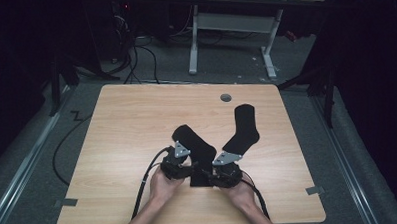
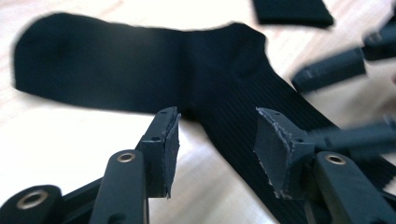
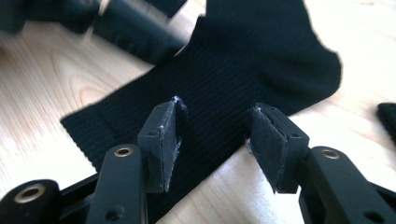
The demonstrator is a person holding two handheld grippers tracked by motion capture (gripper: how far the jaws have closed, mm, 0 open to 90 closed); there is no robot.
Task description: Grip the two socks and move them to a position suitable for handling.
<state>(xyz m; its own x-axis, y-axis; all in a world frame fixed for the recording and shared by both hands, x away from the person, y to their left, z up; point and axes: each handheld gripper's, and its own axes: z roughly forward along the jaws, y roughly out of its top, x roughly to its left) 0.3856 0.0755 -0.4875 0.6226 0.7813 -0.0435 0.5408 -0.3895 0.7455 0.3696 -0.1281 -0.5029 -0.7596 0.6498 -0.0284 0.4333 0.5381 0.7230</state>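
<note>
Both grippers sit low over the near sock (image 1: 195, 147), one at each side of its ribbed cuff, and neither has taken hold: the left gripper (image 2: 217, 140) has its jaws standing apart with one pad over bare wood and the other over the cuff's edge, while the right gripper (image 3: 215, 140) also stands apart — its two pads straddle the cuff with cloth showing between them. Ahead of the left gripper's jaws the sock runs out flat to its heel and toe; ahead of the right gripper's it bends away toward the foot. A second sock (image 1: 243, 128) lies beyond and to the outside of the right gripper, apart from the first, on the table (image 1: 136, 119). The step in hand looks like pinching the cuff at its two corners so the sock can be lifted or laid over its partner. To do it well, each gripper should drop until one pad slides under the cuff edge, catching both layers rather than the top one alone, and the two should bite at matching depths — uneven grips would likely twist the cuff.
</note>
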